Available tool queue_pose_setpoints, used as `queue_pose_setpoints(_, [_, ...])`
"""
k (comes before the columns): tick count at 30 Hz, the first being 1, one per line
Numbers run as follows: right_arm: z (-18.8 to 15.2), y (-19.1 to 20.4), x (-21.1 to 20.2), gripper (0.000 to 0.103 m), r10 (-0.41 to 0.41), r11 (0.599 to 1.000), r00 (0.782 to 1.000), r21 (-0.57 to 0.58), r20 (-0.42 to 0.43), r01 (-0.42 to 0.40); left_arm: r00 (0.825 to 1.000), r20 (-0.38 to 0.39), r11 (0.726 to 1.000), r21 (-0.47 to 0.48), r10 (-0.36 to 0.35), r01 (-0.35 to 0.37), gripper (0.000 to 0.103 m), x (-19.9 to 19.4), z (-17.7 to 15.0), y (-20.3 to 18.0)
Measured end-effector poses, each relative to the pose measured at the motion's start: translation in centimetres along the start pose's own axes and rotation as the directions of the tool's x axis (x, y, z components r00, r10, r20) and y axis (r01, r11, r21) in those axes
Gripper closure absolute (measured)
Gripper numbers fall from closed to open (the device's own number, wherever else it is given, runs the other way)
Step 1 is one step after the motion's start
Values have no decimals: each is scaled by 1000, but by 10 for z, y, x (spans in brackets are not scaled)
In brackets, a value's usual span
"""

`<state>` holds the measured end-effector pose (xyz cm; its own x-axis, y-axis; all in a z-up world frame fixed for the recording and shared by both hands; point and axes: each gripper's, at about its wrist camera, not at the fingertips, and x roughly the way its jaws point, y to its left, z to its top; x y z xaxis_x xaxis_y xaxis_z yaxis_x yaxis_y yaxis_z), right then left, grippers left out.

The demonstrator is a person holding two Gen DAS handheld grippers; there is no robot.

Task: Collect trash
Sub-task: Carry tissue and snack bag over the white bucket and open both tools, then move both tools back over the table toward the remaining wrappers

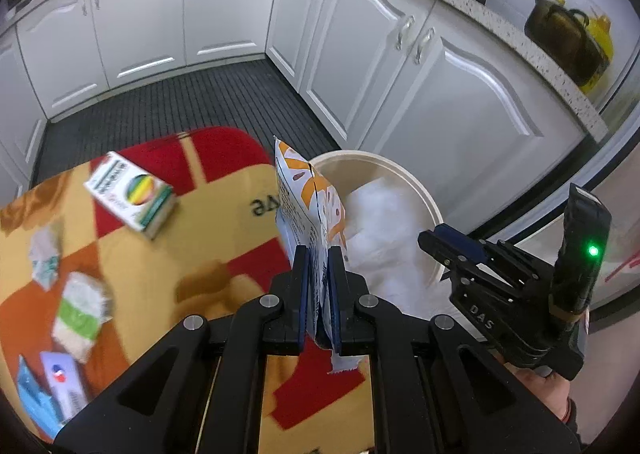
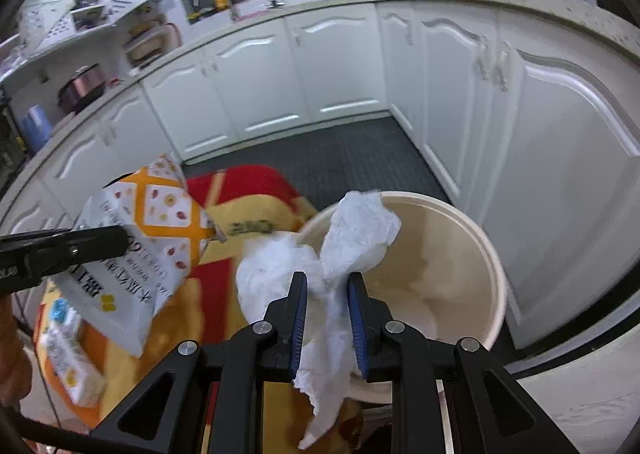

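Observation:
My left gripper [image 1: 319, 254] is shut on an orange and white snack wrapper [image 1: 310, 197], held upright above the mat near the rim of the cream bin [image 1: 420, 189]. The wrapper also shows in the right wrist view [image 2: 140, 238], with the left gripper [image 2: 120, 240] at the left. My right gripper [image 2: 327, 282] has crumpled white tissue paper [image 2: 352, 230] between its fingers, which stand a little apart, at the near rim of the bin [image 2: 492, 266]. The right gripper also shows in the left wrist view [image 1: 432, 240], over the bin, where white tissue [image 1: 384, 221] shows.
A red, orange and yellow mat [image 1: 224, 213] carries a white and green box [image 1: 132, 193], a green and white packet [image 1: 80, 310], a small wrapper [image 1: 44, 258] and a blue and white packet [image 1: 44, 386]. White cabinets [image 1: 440, 85] stand behind the bin. Dark floor [image 1: 180, 101] lies beyond.

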<state>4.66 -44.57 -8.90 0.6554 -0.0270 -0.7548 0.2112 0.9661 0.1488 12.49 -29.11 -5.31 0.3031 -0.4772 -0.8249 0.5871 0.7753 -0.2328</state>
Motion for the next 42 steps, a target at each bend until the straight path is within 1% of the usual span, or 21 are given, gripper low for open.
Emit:
queue_pose_setpoints(6, [0,-28,24,83,-33,999,999,31,-27,34,1000,-24,1000,21,12,-12,97,32,7,-19])
queue_pose_setpoints(11, [2,-46,40,83,-45,997,997,67,-58,49,998,-21,998,40,52,-51,96,54,8,-27])
queue_pose_setpoints(12, [2,-48,43,77,-50,996,996,74,-70,55,998,-22,998,42,56,-55,95,58,8,-29])
queue_pose_setpoints(13, [0,-51,44,63,-53,995,996,85,-77,60,998,-21,998,43,56,-55,94,60,7,-30])
queue_pose_setpoints(14, [-1,-53,44,56,-48,994,996,96,-73,55,998,-23,997,46,58,-57,92,62,7,-30])
queue_pose_setpoints(15, [-4,-53,42,53,-43,994,997,102,-67,50,998,-25,997,49,64,-63,86,64,7,-30])
queue_pose_setpoints(16, [-6,-54,41,53,-41,993,997,106,-65,47,997,-27,996,49,70,-69,76,66,7,-30])
queue_pose_setpoints(17, [-7,-56,41,53,-39,993,997,109,-69,47,997,-28,996,47,73,-72,71,67,6,-30])
queue_pose_setpoints(18, [-9,-58,41,53,-36,993,997,114,-74,44,997,-28,997,41,71,-70,64,67,5,-28])
queue_pose_setpoints(19, [-10,-59,41,53,-31,992,996,121,-79,41,997,-29,997,36,67,-66,62,67,5,-27])
queue_pose_setpoints(23, [-13,-60,40,53,-19,990,996,140,-90,31,997,-25,997,33,72,-71,61,67,4,-27])
queue_pose_setpoints(28, [-14,-55,37,53,-15,991,996,130,-90,27,995,-11,994,44,99,-99,61,63,0,-30])
queue_pose_setpoints(33, [-15,-48,32,51,-6,992,996,122,-85,17,991,14,991,34,131,-132,61,52,-3,-25])
queue_pose_setpoints(35, [-16,-44,29,49,-1,993,997,114,-83,10,988,26,988,29,150,-151,61,46,-6,-22])
queue_pose_setpoints(38, [-17,-32,25,42,5,996,997,93,-76,2,983,42,983,20,179,-180,61,38,-9,-15])
queue_pose_setpoints(42, [-18,-11,20,41,20,998,997,57,-74,-16,973,64,975,9,223,-224,61,24,-15,-4])
